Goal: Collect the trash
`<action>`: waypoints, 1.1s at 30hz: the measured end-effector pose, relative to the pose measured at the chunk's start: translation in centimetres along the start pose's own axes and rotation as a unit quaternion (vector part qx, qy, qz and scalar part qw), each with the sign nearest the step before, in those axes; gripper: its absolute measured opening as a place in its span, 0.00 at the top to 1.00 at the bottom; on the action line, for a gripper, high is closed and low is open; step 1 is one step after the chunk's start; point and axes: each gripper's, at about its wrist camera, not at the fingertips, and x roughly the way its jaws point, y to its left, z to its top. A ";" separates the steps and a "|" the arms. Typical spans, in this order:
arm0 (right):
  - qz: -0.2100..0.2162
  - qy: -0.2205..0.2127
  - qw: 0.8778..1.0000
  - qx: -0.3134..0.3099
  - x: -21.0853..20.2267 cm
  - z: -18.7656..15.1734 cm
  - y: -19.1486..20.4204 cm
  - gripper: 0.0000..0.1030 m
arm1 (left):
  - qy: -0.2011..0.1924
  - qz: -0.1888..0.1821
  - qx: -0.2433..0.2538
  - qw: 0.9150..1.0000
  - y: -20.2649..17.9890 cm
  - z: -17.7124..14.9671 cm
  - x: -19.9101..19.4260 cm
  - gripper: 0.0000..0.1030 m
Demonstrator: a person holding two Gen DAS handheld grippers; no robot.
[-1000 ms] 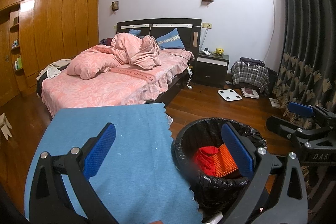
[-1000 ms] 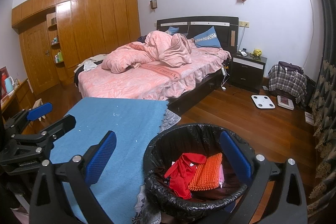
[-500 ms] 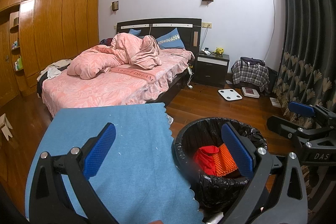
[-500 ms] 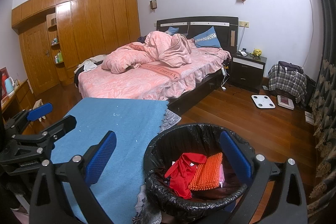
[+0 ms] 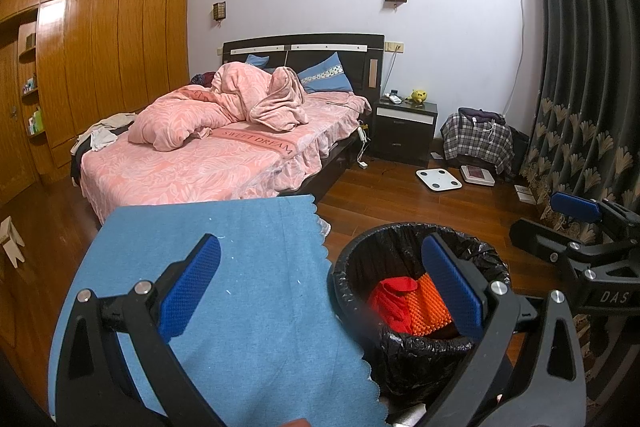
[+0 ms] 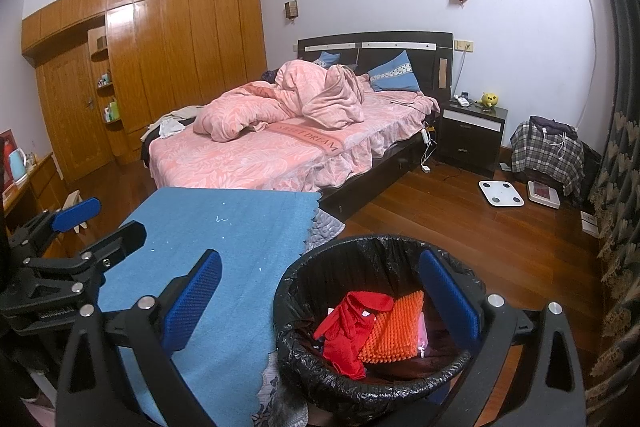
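A round bin with a black liner point(image 5: 362, 267) point(image 6: 296, 291) stands on the floor beside a table covered by a blue cloth point(image 5: 224, 287) point(image 6: 224, 227). In the bin lie a red piece of cloth point(image 6: 352, 323) point(image 5: 390, 301) and an orange textured piece point(image 6: 394, 331) point(image 5: 430, 303). My left gripper point(image 5: 320, 287) is open and empty, held above the cloth's edge and the bin. My right gripper point(image 6: 320, 299) is open and empty over the bin's left rim. Each gripper shows in the other's view, the right point(image 5: 576, 227) and the left point(image 6: 76, 227).
A bed with pink bedding point(image 5: 224, 147) stands behind the table. A dark nightstand point(image 5: 404, 131), a white scale point(image 5: 438, 179) and a plaid-covered pile point(image 5: 476, 143) are on the wood floor. Dark curtains point(image 5: 580, 87) hang on the right, a wooden wardrobe point(image 6: 160, 67) on the left.
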 end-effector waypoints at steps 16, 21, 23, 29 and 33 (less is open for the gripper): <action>0.000 0.001 1.000 0.000 -0.1 0.0 0.1 0.06 | 0.001 0.001 0.000 1.000 0.2 0.0 0.0 0.05; 0.000 0.001 1.000 0.000 -0.1 0.0 0.1 0.06 | 0.001 0.000 0.000 1.000 0.1 0.0 0.0 0.05; 0.000 0.001 1.000 0.000 0.0 0.0 0.1 0.06 | 0.001 0.000 -0.001 1.000 0.1 0.1 0.0 0.05; 0.000 0.001 1.000 0.000 0.0 0.0 0.0 0.06 | 0.002 0.000 0.000 1.000 0.2 0.1 0.0 0.05; 0.000 0.000 1.000 0.000 0.0 0.0 0.0 0.06 | 0.003 0.001 0.000 1.000 0.2 0.1 0.0 0.05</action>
